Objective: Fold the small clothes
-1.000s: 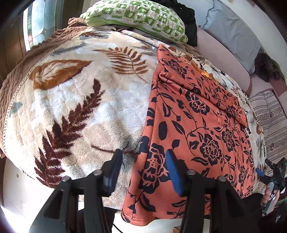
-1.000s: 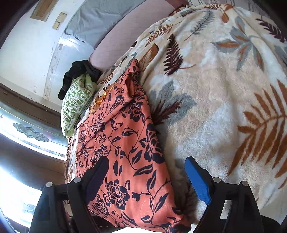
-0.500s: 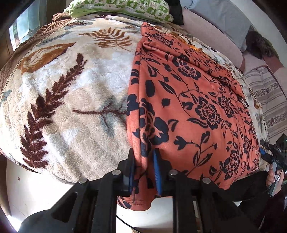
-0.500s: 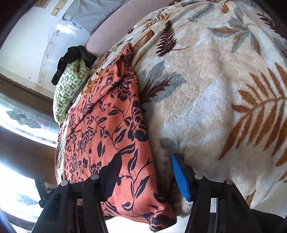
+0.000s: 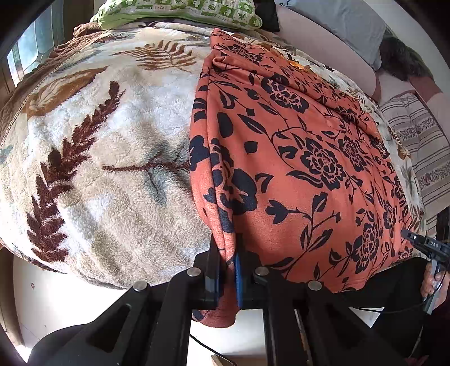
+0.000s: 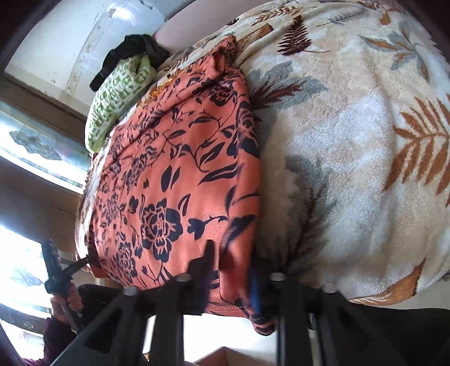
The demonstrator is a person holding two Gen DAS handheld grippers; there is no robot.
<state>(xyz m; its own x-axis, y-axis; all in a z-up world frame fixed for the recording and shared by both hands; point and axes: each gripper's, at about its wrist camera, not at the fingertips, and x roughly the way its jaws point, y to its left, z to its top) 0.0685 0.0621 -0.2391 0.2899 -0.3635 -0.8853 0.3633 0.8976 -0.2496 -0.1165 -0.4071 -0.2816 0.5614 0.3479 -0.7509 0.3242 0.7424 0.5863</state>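
An orange garment with black flowers lies spread on a fleece leaf-print blanket, its near hem hanging over the bed edge. My left gripper is shut on the garment's near left corner. In the right wrist view the same garment fills the left half. My right gripper stands around the near right corner, the jaws narrowed on the cloth but blurred by motion. Each gripper shows at the edge of the other's view: the right one, the left one.
A green patterned pillow and dark clothes lie at the far end of the bed. A striped cloth lies to the right. The pale floor shows below the bed edge.
Both grippers moved in to the garment's near hem. The left jaws closed on the left corner. The right jaws narrowed over the right corner.
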